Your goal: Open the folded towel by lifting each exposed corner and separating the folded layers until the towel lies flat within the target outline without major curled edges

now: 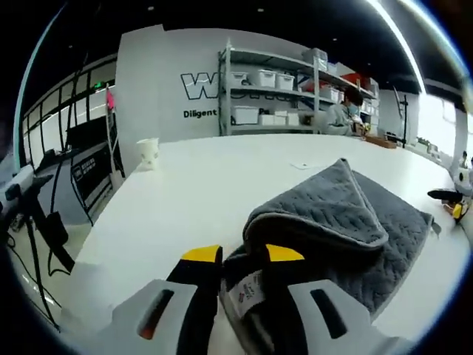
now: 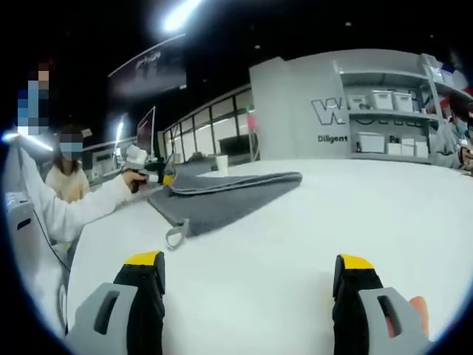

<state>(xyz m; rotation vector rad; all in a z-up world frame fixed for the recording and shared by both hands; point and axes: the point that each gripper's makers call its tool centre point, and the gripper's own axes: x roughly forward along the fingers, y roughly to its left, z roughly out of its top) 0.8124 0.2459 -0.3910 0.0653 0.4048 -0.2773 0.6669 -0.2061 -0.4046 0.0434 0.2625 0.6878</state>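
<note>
A grey quilted towel (image 1: 355, 222) lies folded on the white table (image 1: 199, 192), its top layer curled back in a fold. My left gripper (image 1: 242, 255) sits at the towel's near corner, its yellow-tipped jaws shut on the edge that carries a white label (image 1: 247, 290). In the right gripper view the towel (image 2: 222, 196) lies farther off to the left, a small loop (image 2: 174, 237) hanging from its near corner, with the left gripper (image 2: 151, 176) held by a hand at its far end. My right gripper (image 2: 250, 266) hovers open over bare table. It also appears as the right gripper (image 1: 451, 201) beyond the towel.
A paper cup (image 1: 148, 153) stands near the table's far edge. Shelves with white bins (image 1: 273, 96) line the back wall, where a person (image 1: 344, 112) sits. A white sleeve (image 2: 74, 207) reaches in from the left. A dark stand (image 1: 44, 222) is beside the table.
</note>
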